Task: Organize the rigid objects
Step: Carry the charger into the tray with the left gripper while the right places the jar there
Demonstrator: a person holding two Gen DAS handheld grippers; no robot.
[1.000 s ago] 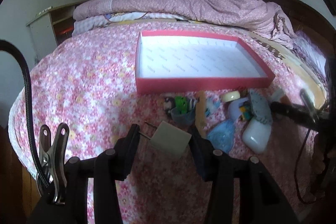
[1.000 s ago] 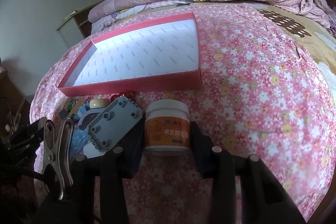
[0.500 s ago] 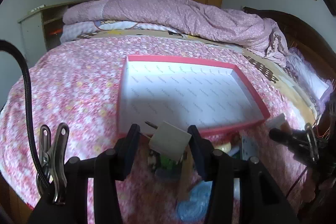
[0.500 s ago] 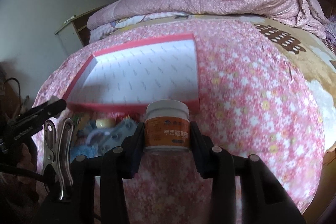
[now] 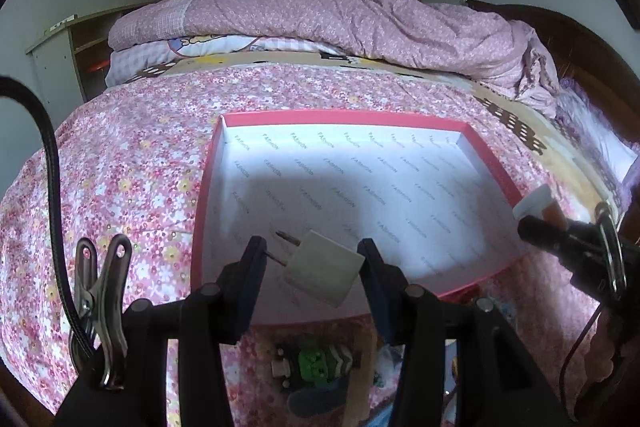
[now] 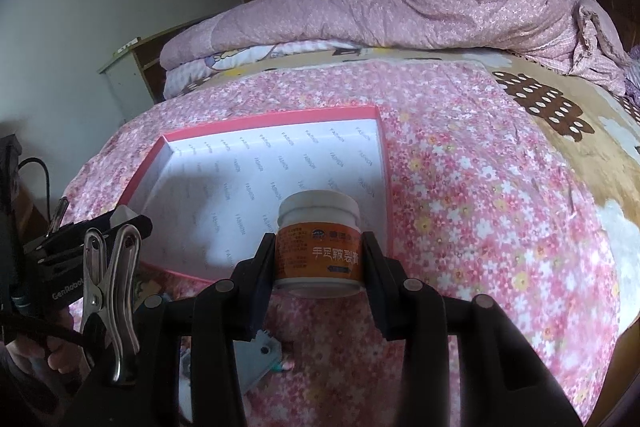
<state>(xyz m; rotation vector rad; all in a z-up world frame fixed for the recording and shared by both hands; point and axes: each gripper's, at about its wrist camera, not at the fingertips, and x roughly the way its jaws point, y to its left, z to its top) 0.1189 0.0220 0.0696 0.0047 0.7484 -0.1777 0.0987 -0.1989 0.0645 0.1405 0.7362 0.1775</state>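
My left gripper [image 5: 312,267] is shut on a white plug adapter [image 5: 322,273], its metal prongs pointing left, held above the near part of the red box. The red box [image 5: 494,167] with a white printed lining lies on the flowered bedspread and holds nothing. My right gripper [image 6: 319,259] is shut on a white jar with an orange label [image 6: 318,247], held over the box's near right corner [image 6: 382,187]. In the left wrist view the jar [image 5: 538,207] and the right gripper's tip show at the right edge.
Several small items lie on the bedspread below the left gripper, among them a green toy [image 5: 316,363]. A grey plate with screw holes [image 6: 256,359] lies under the right gripper. A rolled pink quilt [image 5: 340,23] fills the far side of the bed, with a wardrobe behind.
Both grippers have moved forward from the pile of items toward the box, each carrying its object. The adapter and the jar now hang over the box's near edge.
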